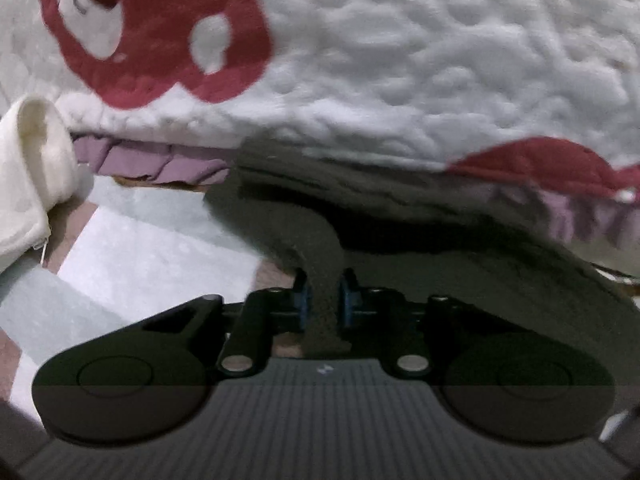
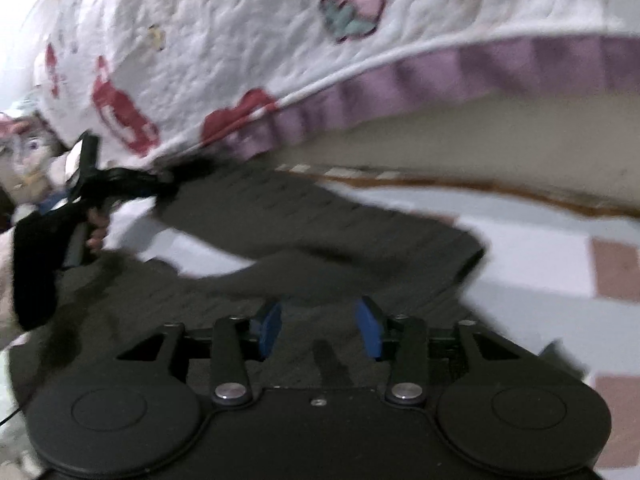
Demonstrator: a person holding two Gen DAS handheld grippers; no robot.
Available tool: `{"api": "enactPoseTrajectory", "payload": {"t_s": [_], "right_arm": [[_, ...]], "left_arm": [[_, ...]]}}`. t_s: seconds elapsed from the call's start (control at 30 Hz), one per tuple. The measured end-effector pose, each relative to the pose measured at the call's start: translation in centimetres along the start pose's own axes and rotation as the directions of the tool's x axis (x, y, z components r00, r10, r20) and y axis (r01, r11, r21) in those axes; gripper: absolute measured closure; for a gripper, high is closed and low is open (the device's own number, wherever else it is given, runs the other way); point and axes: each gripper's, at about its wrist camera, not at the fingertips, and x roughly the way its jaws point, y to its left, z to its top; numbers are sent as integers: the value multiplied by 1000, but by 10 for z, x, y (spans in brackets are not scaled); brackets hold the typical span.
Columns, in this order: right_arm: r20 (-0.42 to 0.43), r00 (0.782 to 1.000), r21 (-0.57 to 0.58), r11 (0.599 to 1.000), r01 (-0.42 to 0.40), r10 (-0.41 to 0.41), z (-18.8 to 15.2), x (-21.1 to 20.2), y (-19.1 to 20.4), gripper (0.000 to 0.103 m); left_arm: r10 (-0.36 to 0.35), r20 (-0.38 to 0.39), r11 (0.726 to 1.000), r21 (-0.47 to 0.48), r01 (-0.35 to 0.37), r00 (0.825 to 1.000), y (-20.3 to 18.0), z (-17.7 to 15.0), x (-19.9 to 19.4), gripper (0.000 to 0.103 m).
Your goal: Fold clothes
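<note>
Both jaws meet one dark garment (image 1: 320, 240) (left pinching, right agape).

both units look like the same build. the left matte black plastic hand-held gripper (image 1: 323, 298) has two round disc housings at the bottom corners, each with a faint circle moulded in, plus two flat link bars pinned with silver rivets. small blue pads (image 1: 305, 304) line the fingers, and the body underneath is ribbed dark grey with a tiny white logo. the right matte black plastic hand-held gripper (image 2: 320, 326) has the same discs and silver rivets, a small screw at centre, and bigger-looking blue pads (image 2: 370, 330). bare fingers (image 2: 96, 236) show on the far grip.
</note>
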Motion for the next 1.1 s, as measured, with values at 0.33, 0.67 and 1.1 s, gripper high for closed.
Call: {"api": "enactPoseTrajectory", "payload": {"t_s": [0.33,0.67,1.1], "right_arm": [[-67,998,156,987,32,-22,-25,17,-18,41],[-6,998,23,998,55,-55,-41,22,-9,34],[74,992,143,985,95,-106,-54,9,-8,33]], "left_arm": [[-161,250,983,123,134,955,-40,-44,-131,90],[-367,269,914,284,291,891,-74,-110,-265,90],[-285,-76,948,-168,269,956,-13,-240,-259,91]]}}
